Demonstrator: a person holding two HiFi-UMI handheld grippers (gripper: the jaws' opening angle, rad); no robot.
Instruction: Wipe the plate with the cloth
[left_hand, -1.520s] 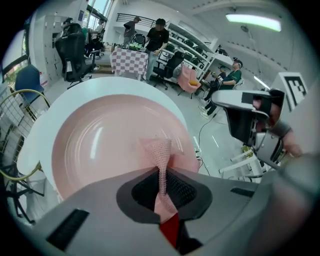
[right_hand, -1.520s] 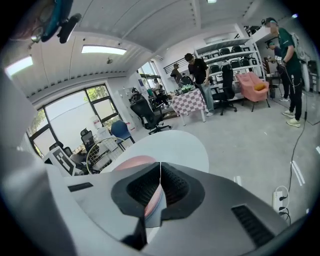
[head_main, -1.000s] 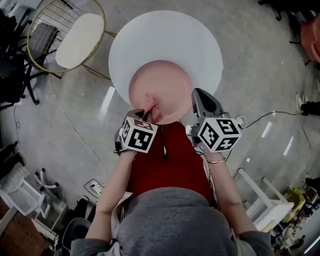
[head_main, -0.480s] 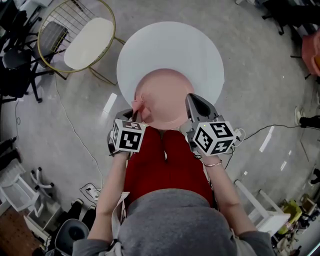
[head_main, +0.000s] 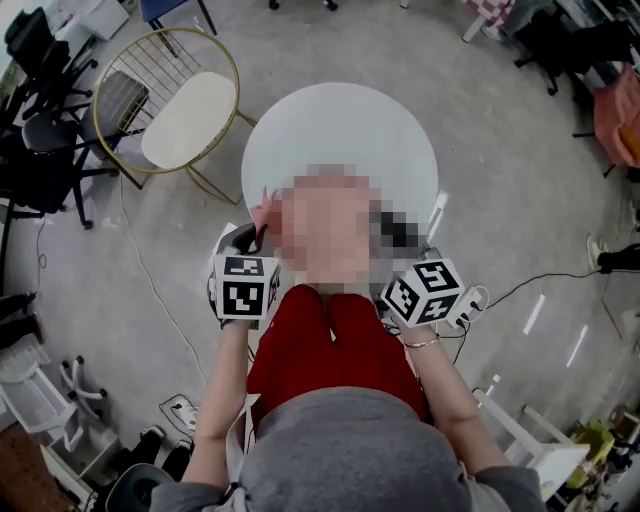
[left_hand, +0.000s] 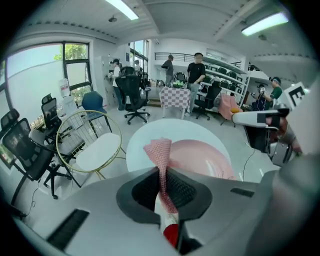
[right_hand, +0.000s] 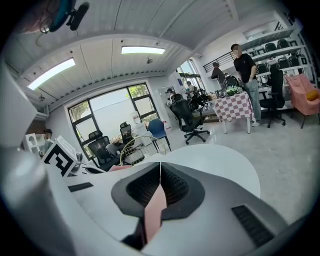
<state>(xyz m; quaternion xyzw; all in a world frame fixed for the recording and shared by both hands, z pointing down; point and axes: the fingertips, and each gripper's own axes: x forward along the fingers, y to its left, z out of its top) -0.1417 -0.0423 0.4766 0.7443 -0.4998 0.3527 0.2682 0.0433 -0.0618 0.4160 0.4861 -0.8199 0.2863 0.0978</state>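
The left gripper (left_hand: 162, 172) pinches a pink woven mesh cloth (left_hand: 159, 149) beside the left rim of the round pink plate (left_hand: 202, 157). The right gripper (right_hand: 160, 170) clamps the plate's right edge, over the round white table (left_hand: 142, 142).

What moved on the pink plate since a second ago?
The left gripper dragged the cloth from the middle of the plate out to its left edge. It kept hold of the cloth throughout. The right gripper stayed shut on the plate's near rim.
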